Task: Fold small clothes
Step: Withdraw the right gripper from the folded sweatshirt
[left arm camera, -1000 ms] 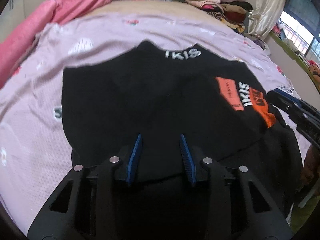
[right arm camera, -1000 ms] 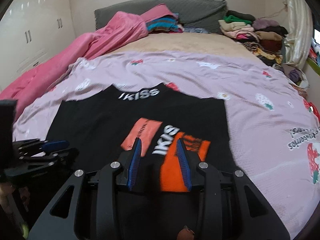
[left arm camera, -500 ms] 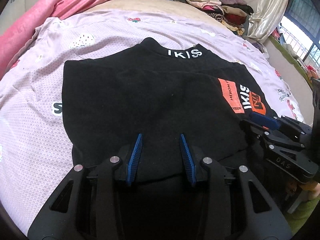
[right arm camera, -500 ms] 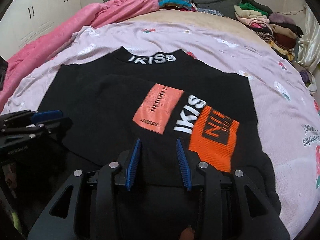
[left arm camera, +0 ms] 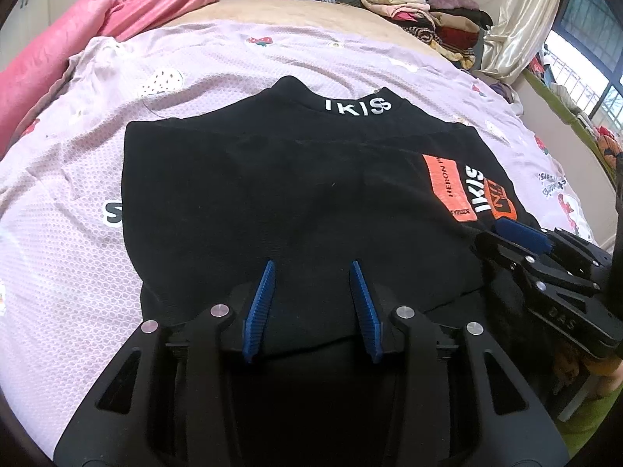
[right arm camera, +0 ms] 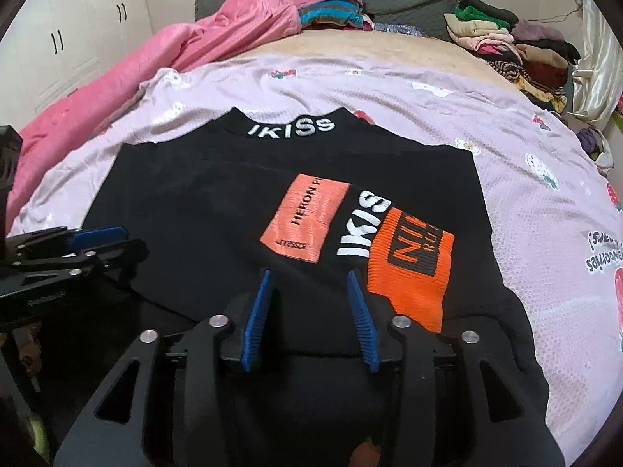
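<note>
top: black top (right arm camera: 218, 210) lies flat on the lilac sheet (right arm camera: 545, 210), collar at the far end, lower part already doubled up over the body; its near folded edge runs just ahead of both sets of fingertips.
left gripper: the left gripper (left arm camera: 313, 307) hovers at the near edge, blue fingers (left arm camera: 260, 311) parted with a clear gap; cloth lies below the gap, and I cannot see the pads pinching any.
right gripper: the right gripper (right arm camera: 311, 313) sits by the orange patch (right arm camera: 409, 260); its jaws are opening, cloth beneath them, nothing visibly pressed between the pads.
risk, fold: as the pads let go, the soft knit may spring back or slide, so the doubled edge ends up crooked.
risk, snag: ribbed pads could catch the fabric on lifting away and drag the top layer off line.
risk, regrasp: a pinch taken here may pick up one layer only, or the sheet too, and spoil the next fold.
risk, crowding: both tools work close together at the near edge; a knock between them could shift the top.
</note>
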`<state>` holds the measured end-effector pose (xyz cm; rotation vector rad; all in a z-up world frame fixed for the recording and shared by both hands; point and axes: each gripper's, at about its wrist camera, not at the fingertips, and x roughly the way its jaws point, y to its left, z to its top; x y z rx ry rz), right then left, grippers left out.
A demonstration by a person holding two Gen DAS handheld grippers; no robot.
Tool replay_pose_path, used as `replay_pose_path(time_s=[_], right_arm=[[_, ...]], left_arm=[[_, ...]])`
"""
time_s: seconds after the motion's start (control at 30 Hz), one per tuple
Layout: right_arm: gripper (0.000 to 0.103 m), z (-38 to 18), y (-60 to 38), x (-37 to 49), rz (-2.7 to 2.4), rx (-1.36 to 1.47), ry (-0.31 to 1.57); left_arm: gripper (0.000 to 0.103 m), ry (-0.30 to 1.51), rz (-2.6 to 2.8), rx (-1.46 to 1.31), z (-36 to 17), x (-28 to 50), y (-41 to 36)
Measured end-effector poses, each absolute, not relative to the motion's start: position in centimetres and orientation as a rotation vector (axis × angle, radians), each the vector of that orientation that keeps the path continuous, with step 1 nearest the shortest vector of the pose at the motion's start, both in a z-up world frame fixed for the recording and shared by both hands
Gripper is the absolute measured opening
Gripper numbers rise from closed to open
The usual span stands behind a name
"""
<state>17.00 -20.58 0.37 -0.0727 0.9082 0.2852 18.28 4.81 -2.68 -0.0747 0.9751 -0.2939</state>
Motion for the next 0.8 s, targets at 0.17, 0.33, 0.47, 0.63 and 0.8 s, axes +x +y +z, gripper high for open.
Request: replay_pose_path(time_s=[0.17, 0.33, 0.47, 0.63, 0.8], right_arm=[[0.052, 1.2, -20.9, 16.5, 0.275, -0.05, 0.884], [0.066, 1.5, -21.3, 16.3, 0.27, -0.034, 0.878], [0.082, 2.0, -21.4, 16.0, 0.266, -0.028, 0.861], [0.097, 2.7, -21.6, 15.7, 0.257, -0.018, 0.834], [0.098, 3.4, -22.0, 15.5, 0.253, -0.001, 0.818]], left_arm=[[0.038, 0.965, -0.295, -0.072, -2.3, 18.1, 4.7], [0.055, 0.938, -0.291, -0.07, -1.7, 17.8, 4.8], [0.063, 0.919, -0.284, -0.087, -1.2, 17.8, 5.2], [0.094, 0.879, -0.249, -0.077, -0.4, 17.6, 5.6], [0.093, 0.878, -0.226, -0.084, -0.3, 17.7, 6.1]])
